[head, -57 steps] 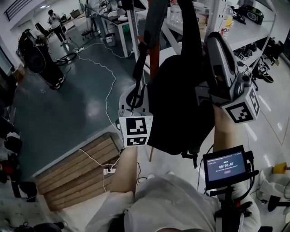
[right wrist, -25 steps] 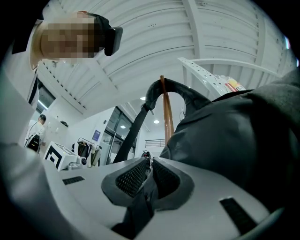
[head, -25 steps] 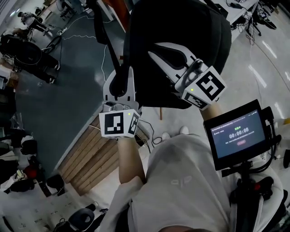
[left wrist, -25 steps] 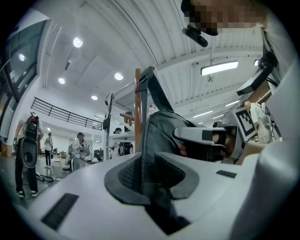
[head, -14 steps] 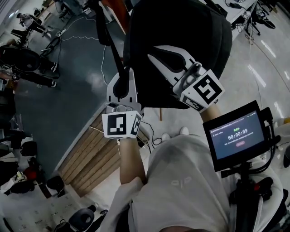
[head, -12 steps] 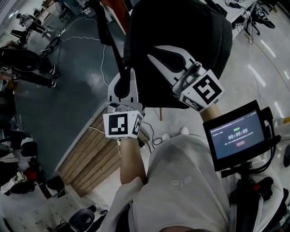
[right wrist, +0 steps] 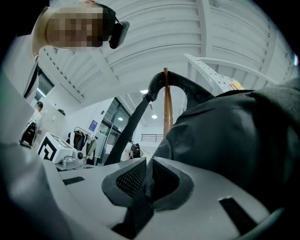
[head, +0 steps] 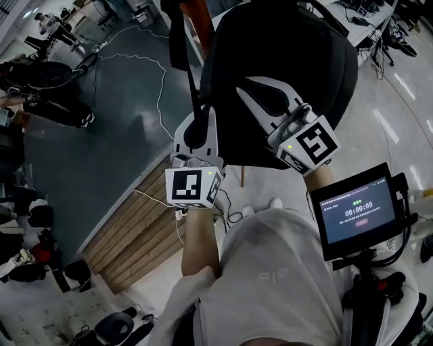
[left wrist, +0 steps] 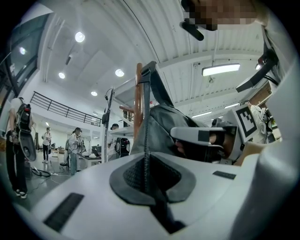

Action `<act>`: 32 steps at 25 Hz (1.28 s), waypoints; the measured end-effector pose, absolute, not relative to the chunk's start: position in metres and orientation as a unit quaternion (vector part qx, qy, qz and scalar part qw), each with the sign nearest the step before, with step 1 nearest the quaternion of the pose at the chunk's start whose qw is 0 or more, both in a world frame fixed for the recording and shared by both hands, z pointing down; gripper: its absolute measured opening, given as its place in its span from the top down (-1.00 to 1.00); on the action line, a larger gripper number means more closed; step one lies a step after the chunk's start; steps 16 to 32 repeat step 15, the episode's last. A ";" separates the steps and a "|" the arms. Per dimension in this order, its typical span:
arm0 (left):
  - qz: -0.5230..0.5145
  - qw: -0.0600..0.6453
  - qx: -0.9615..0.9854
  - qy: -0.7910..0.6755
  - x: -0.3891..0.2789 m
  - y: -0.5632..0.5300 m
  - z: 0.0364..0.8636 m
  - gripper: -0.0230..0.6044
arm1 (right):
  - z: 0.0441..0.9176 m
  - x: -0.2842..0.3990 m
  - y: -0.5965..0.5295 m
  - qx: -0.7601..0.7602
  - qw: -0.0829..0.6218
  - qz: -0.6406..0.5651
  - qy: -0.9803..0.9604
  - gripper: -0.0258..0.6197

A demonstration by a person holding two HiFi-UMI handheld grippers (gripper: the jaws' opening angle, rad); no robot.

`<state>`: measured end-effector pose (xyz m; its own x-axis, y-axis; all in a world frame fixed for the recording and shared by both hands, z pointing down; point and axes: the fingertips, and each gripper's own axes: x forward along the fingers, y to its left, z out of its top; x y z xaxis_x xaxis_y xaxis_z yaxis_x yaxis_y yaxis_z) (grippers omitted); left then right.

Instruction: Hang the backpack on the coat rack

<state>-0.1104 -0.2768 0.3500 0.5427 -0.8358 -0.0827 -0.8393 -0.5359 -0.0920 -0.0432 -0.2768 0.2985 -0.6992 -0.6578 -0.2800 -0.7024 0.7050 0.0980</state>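
**Two hand-held grippers hold a black backpack up against a wooden coat rack**

Seen from the head view, steeply downward, wooden planks [head: 135, 230] lie on the dark grey floor at the lower left. A white cable [head: 161, 81] trails across the floor above them.

Left of centre, the left gripper [head: 197, 130] points up, with its marker cube nearest the camera. Its jaws are closed on a thin black strap [head: 192, 88]. The strap runs up from the gripper to the top edge of the picture. In the left gripper view the strap stands pinched between the two dark pads and rises straight up.

Just behind the strap stands the reddish-brown pole of the coat rack [head: 203, 15].

The black backpack [head: 291, 47] fills the upper centre, off the floor and close against the pole. In the right gripper view its curved top handle [right wrist: 180, 82] arches across the pole's upper end. Whether the handle rests on the pole cannot be told.

The right gripper [head: 252, 100] lies against the backpack's body. Its jaws are closed on a dark band of the backpack's fabric.

At the lower right, a small screen [head: 357, 215] on a mount shows a timer. The person's white shirt [head: 270, 290] fills the bottom centre.
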 end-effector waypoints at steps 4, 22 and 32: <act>0.014 0.057 -0.877 0.476 -0.109 -0.278 0.352 0.91 | 0.301 -0.045 -0.277 -0.377 0.101 0.116 0.913 0.75; 0.015 0.052 -0.880 0.472 -0.107 -0.279 0.355 0.91 | 0.302 -0.039 -0.279 -0.384 0.106 0.109 0.911 0.75; 0.015 0.052 -0.880 0.472 -0.107 -0.279 0.355 0.91 | 0.302 -0.039 -0.279 -0.384 0.106 0.109 0.911 0.75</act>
